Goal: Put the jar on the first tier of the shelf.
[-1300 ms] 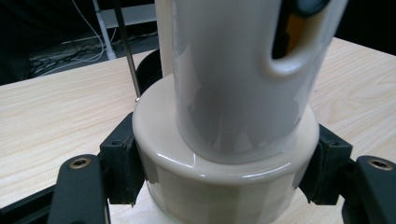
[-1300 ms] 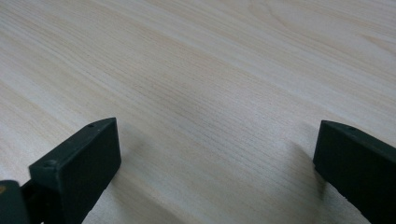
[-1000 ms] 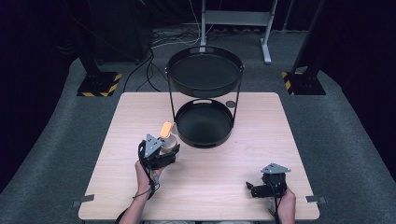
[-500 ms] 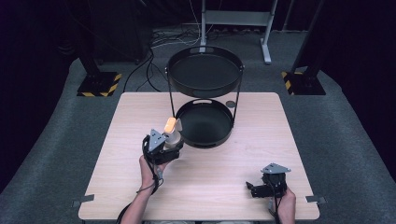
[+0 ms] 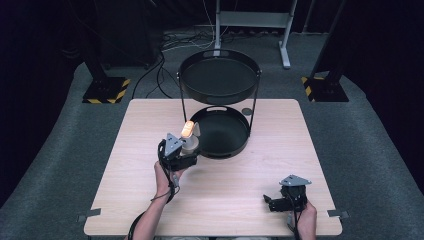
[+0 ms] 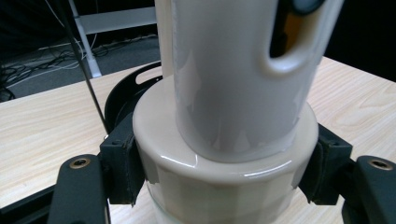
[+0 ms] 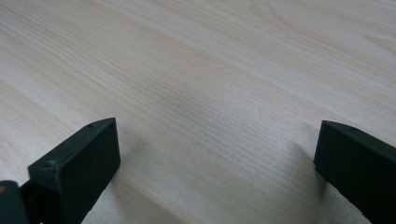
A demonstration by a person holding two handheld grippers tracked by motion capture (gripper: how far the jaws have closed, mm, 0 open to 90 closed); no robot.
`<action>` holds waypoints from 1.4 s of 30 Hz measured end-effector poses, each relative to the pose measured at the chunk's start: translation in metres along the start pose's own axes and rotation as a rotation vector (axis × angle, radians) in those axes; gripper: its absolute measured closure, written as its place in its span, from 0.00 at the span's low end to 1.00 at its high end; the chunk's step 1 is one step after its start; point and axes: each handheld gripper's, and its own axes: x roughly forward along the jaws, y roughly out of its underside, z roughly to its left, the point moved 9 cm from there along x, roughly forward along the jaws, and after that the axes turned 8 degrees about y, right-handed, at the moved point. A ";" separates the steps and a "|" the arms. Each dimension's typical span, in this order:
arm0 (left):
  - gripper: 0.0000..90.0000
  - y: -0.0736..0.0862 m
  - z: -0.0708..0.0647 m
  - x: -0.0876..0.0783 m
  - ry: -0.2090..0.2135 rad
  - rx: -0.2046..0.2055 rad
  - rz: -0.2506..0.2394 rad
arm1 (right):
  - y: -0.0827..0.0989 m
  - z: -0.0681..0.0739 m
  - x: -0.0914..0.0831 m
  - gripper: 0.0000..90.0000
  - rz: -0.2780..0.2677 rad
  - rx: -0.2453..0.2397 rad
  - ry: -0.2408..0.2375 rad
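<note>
Item: cream plastic lamp (image 5: 188, 137), with an orange lit top and a wide round base. In the high view it sat a little left of the frame's centre, just beside the left rim of the lower tray (image 5: 242, 145). In the left gripper view the lamp (image 6: 224, 140) ran from the top edge to the bottom edge, its upright neck rising from the base, with an oval cut-out at upper right showing orange inside.

Item: left gripper (image 5: 186, 150). Held in the person's left hand (image 5: 163, 177), left of centre in the high view. Its jaws were closed on the lamp's base, one black pad (image 6: 122, 165) pressed to each side of it.

Item: right gripper (image 5: 272, 202). Held in the person's right hand (image 5: 302, 217) at the lower right of the high view, low over the table (image 5: 300, 130). In the right gripper view its jaws stood wide apart with bare wood between them, nothing gripped.

Item: two-tier black tray stand. Upper tray (image 5: 220, 77) in the upper centre of the high view, carried on thin rods above the lower tray, which rested on the far middle of the table.

Item: light wooden table, across the lower half of the high view, on a grey carpeted floor (image 5: 60, 145).
</note>
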 end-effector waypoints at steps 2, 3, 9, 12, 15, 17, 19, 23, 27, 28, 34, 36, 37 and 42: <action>0.32 -0.001 0.000 0.002 0.001 0.000 0.002 | 0.000 0.000 0.000 0.00 0.000 0.000 0.000; 0.32 -0.001 0.000 0.003 0.002 0.001 0.002 | 0.000 0.000 0.000 0.00 0.000 0.000 0.000; 0.32 -0.006 0.001 0.006 0.001 0.004 -0.001 | 0.000 0.000 0.000 0.00 0.000 0.000 0.000; 0.32 -0.009 0.002 0.008 0.001 0.006 -0.002 | 0.000 0.000 0.000 0.00 0.000 0.000 0.000; 0.32 -0.011 0.003 0.010 0.000 0.008 -0.001 | 0.000 0.000 0.000 0.00 0.000 0.000 0.000; 0.32 -0.012 0.003 0.012 0.000 0.005 -0.003 | 0.000 0.000 0.000 0.00 0.000 0.000 0.000; 0.32 -0.013 0.003 0.013 0.002 0.003 -0.005 | 0.000 0.000 0.000 0.00 0.000 0.000 0.000; 0.32 -0.015 0.003 0.016 0.000 0.003 -0.006 | 0.000 0.000 0.000 0.00 0.000 0.000 0.000; 0.32 -0.018 0.004 0.021 -0.001 0.001 -0.006 | 0.000 0.000 0.000 0.00 0.000 0.000 0.000; 0.32 -0.018 0.004 0.021 -0.001 0.001 -0.006 | 0.000 0.000 0.000 0.00 0.000 0.000 0.000; 0.32 -0.021 0.005 0.028 -0.002 -0.001 -0.004 | 0.000 0.000 0.000 0.00 0.000 0.000 0.000; 0.32 -0.021 0.005 0.030 -0.004 -0.002 -0.005 | 0.000 0.000 0.000 0.00 0.000 0.000 0.000; 0.32 -0.022 0.006 0.031 -0.004 0.000 -0.005 | 0.000 0.000 0.000 0.00 0.000 0.000 0.000; 0.32 -0.023 0.007 0.036 -0.007 -0.005 -0.003 | 0.000 0.000 0.000 0.00 0.000 0.000 -0.001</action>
